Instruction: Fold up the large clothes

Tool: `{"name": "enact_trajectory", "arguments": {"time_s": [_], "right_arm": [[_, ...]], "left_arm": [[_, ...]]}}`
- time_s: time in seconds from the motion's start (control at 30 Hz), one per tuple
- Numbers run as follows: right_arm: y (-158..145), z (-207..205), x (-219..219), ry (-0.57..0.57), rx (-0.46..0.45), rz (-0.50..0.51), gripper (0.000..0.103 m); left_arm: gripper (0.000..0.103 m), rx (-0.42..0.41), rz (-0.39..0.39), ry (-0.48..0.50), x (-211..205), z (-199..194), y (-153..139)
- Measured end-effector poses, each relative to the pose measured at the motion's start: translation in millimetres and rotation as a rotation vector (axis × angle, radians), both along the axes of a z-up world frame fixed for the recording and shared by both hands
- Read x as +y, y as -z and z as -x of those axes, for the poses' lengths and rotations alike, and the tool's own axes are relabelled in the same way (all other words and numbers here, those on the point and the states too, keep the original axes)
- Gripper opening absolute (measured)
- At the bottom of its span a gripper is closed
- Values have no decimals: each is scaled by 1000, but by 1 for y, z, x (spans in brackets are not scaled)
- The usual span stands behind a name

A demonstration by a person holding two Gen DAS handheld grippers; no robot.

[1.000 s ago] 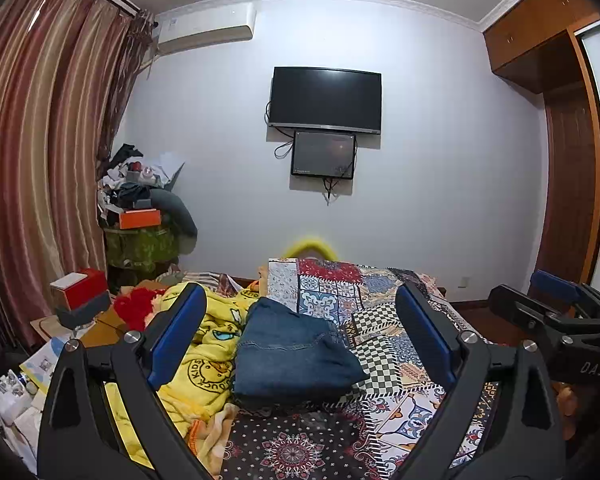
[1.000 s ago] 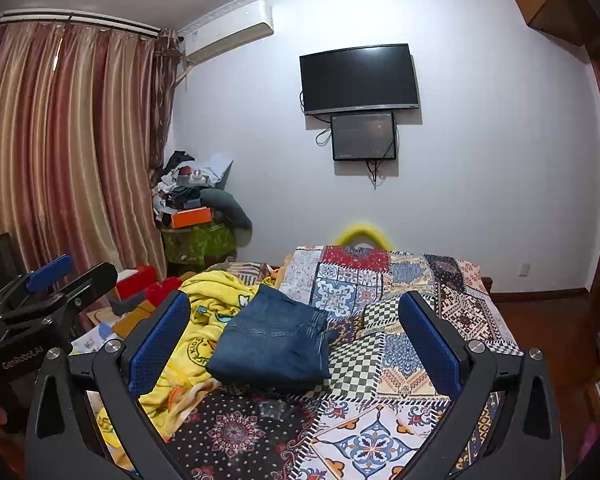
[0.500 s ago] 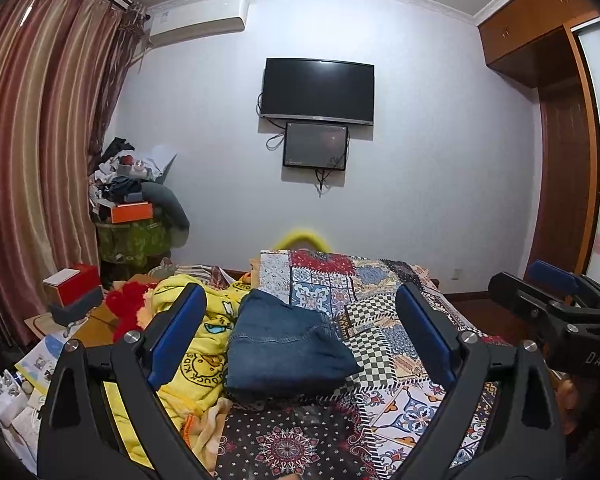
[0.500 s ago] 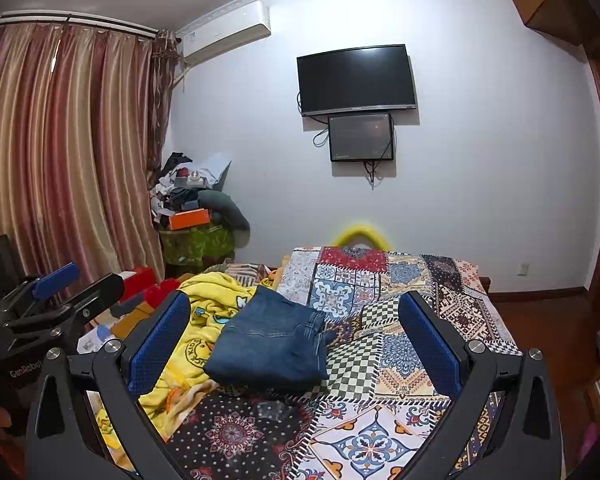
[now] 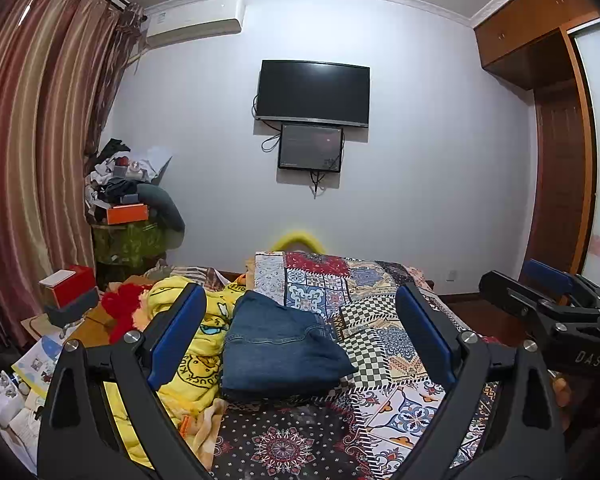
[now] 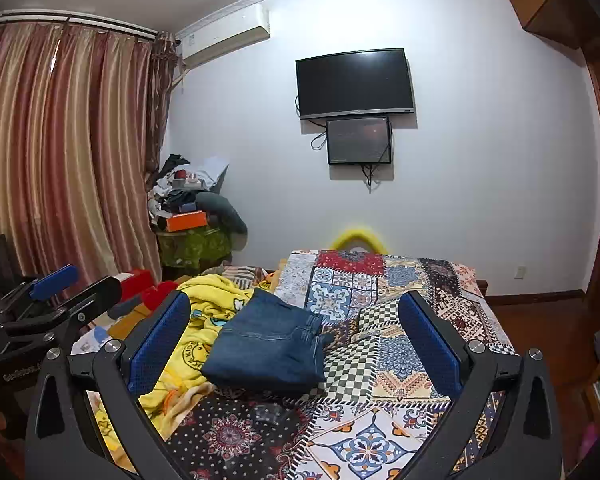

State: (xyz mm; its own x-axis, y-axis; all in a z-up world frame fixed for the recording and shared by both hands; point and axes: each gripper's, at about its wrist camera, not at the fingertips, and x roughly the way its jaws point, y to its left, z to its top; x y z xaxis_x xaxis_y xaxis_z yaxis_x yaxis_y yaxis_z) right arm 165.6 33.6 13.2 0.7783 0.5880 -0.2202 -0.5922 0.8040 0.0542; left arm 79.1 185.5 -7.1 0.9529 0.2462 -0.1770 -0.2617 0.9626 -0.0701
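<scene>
A folded pair of blue jeans (image 5: 280,348) (image 6: 270,346) lies on the patchwork bedspread (image 5: 380,312) (image 6: 380,360). Both grippers are held above the near end of the bed, well back from the jeans. My left gripper (image 5: 300,332) is open, its blue-padded fingers wide apart with nothing between them. My right gripper (image 6: 296,338) is open and empty too. The right gripper also shows at the right edge of the left wrist view (image 5: 556,304), and the left gripper shows at the left edge of the right wrist view (image 6: 60,300).
A crumpled yellow blanket (image 5: 188,344) (image 6: 204,320) lies just left of the jeans. Left of the bed are red boxes (image 5: 66,284), papers and a cluttered green stand (image 5: 128,236). Curtains hang at left; a TV (image 5: 314,92) is on the far wall, a wooden wardrobe (image 5: 556,160) at right.
Both cameras have tilted and drifted slightly, so the bed and jeans sit a little differently in frame. The jeans have not moved and both grippers stay open.
</scene>
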Motion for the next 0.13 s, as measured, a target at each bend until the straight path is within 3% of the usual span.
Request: {"name": "enact_trajectory", "arguments": {"time_s": [0.13], "right_arm": [[1,-1,1,4,4,-1,103]], "left_arm": [[96,9,-5,9,-1,-2,0]]}}
